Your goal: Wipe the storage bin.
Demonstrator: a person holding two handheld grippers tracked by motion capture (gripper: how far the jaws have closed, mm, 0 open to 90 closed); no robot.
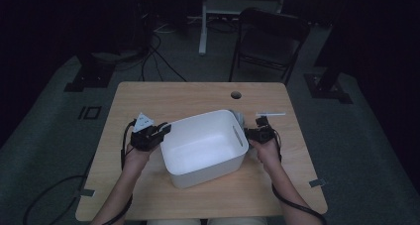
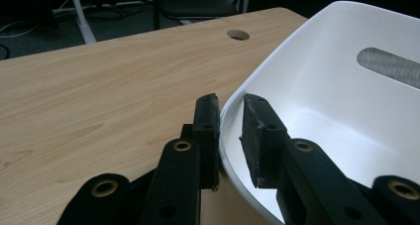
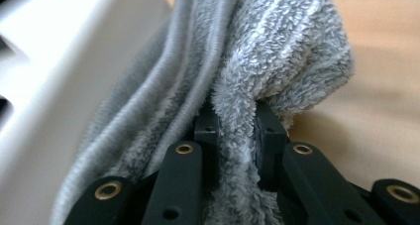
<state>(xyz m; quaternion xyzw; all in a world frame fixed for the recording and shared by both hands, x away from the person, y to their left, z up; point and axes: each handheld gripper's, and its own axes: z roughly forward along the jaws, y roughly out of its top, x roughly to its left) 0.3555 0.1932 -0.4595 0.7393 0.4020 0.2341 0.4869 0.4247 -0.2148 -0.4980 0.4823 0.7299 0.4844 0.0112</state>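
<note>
High view: a light wooden table (image 1: 148, 195) in a dim room, with a round cable hole (image 1: 236, 94) near its far edge. A white plastic bin (image 1: 204, 146) with slotted handles sits at the centre, empty inside. A person's forearms reach in from the near edge. The left gripper (image 1: 164, 130) is at the bin's left rim, and the right gripper (image 1: 253, 133) is just beside the bin's right wall. A little grey towel (image 1: 239, 118) shows at the bin's far right corner. A small white strip (image 1: 271, 114) lies on the table just beyond the right gripper. A dark folding chair (image 1: 270, 39) stands on the floor past the table

Left gripper view: the left gripper (image 2: 230, 131) straddles the bin's (image 2: 317, 86) thin rim, one jaw outside and one inside, with a narrow gap; the outer jaw is close to the rim, the inner one stands slightly off it

Right gripper view: the right gripper (image 3: 236, 136) is pinched on a fold of the grey towel (image 3: 277, 51), which bunches up against the outside of the bin's wall (image 3: 54, 86), above the table
</note>
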